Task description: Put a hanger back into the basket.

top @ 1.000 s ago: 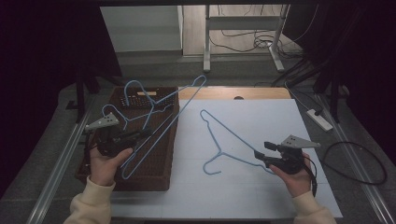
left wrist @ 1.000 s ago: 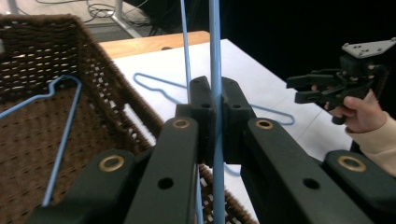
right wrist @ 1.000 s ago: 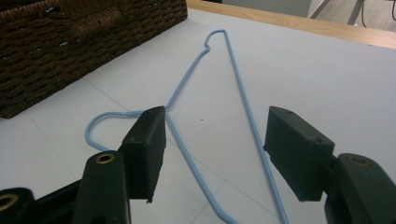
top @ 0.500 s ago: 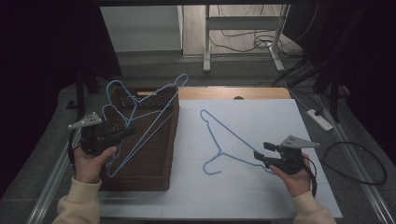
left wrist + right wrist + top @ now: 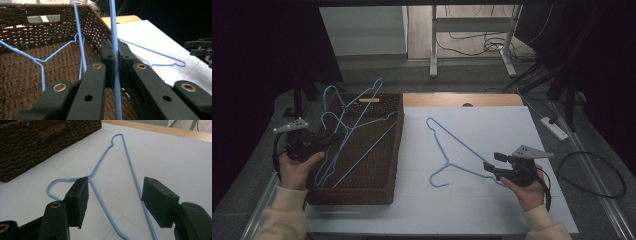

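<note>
Left tool (image 5: 331,138) pinching a hanger (image 5: 343,131) over the basket (image 5: 377,170); right tool (image 5: 490,165) spread astride a second hanger (image 5: 452,150) on the surface (image 5: 492,125).

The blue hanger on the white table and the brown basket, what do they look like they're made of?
The blue hanger looks like thin metal wire with a smooth blue coating, bent into shape. The brown basket looks like woven wicker or paper cord: its walls show an open weave.
</note>
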`<state>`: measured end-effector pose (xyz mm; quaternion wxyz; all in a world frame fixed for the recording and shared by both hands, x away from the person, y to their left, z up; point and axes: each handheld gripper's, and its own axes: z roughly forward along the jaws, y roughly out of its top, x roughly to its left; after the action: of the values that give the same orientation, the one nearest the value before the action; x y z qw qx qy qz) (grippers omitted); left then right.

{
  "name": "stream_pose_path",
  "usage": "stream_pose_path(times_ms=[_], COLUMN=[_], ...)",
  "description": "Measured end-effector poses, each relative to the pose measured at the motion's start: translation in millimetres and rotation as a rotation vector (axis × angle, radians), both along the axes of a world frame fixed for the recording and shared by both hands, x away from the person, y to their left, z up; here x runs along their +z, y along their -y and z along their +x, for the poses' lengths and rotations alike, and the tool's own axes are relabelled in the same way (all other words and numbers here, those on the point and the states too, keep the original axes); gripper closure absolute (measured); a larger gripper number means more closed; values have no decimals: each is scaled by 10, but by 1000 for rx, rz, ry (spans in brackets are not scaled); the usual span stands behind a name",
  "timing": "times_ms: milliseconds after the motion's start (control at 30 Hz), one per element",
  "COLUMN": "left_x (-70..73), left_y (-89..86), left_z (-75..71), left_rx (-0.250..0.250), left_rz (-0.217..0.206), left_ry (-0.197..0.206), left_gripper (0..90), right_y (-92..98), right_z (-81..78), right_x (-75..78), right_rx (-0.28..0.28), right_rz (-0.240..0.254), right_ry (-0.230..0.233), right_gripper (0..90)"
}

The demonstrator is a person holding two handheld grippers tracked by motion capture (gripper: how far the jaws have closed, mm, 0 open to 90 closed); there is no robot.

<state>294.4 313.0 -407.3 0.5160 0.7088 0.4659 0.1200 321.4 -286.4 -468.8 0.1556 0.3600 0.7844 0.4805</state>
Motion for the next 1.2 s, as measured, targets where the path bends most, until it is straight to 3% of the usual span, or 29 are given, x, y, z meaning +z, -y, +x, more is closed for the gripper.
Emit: stream_pose_path(times_ms=[367,700,833,1133,1200], left_x=[-97,-129,-157,-353,-405], left_y=[31,50,63,117,111], left_z=[130,115,110,275,316], left_rx=[-26,-79,-102,-90,-101], left_rz=[71,59,73,175,165], left_ry=[-52,-59,-71,-205,-240], left_gripper=[854,856,855,855,857], right_y=[1,0,-3,-9,-9], right_z=[4,5,6,9,11], right_x=[-8,-10,-11,-17,-22], right_rx=[-4,-5,-4,-2,-4], right_rz=[-1,-5,-6,-9,-7], right_ry=[-4,-5,-4,-5,-5], right_gripper=[390,390,390,390,390])
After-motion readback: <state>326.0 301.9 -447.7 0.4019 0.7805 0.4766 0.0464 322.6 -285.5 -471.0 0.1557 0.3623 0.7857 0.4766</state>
